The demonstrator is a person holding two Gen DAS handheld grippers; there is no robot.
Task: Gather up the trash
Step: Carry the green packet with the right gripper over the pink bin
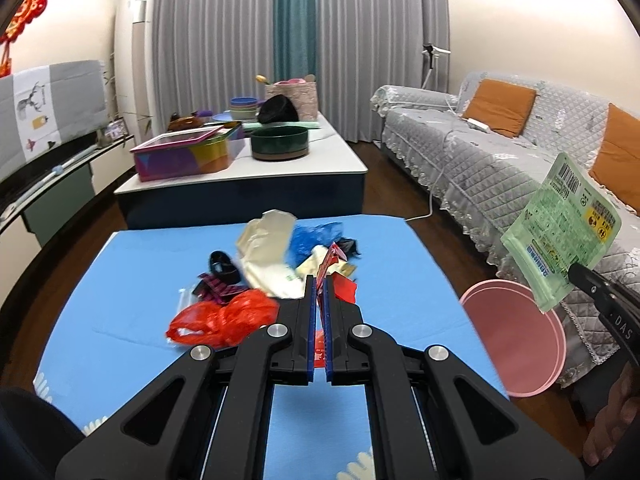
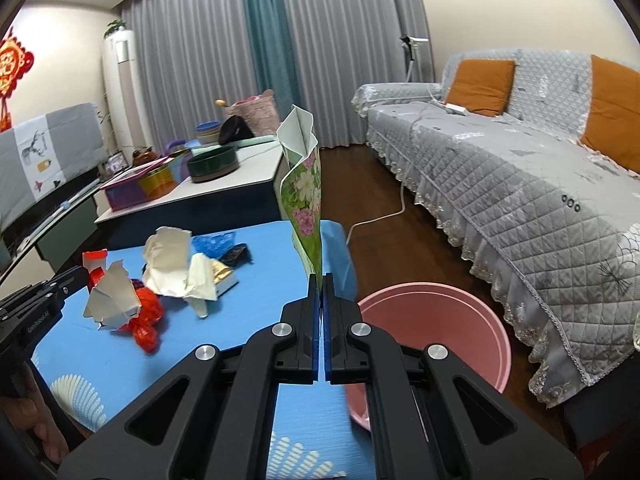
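My left tongs (image 1: pixel 319 280): closed on a red wrapper (image 1: pixel 326 270), which stands up between the blue pads above the trash pile.

My right tongs (image 2: pixel 321 280): closed on a green pouch (image 2: pixel 306 196) with a flower print, gripped at its lower edge, standing upright; held off the counter's right edge, above and beside the pink bin (image 2: pixel 436 328). From the left camera the pouch (image 1: pixel 560 232) shows its printed back, over the bin (image 1: pixel 516 336).

Counter (image 1: pixel 132 280), blue cloth: bears the pile near its middle.
- red bag (image 1: pixel 224 316), nearest me
- cream bag (image 1: pixel 266 248), crumpled, behind it
- blue bag (image 1: pixel 312 238), further back
- black band (image 1: pixel 224 268), left of the cream bag
- dark wrapper (image 1: pixel 218 290), beside the band

Bin: on the floor, just right of the counter, between it and the sofa (image 2: pixel 520 184).
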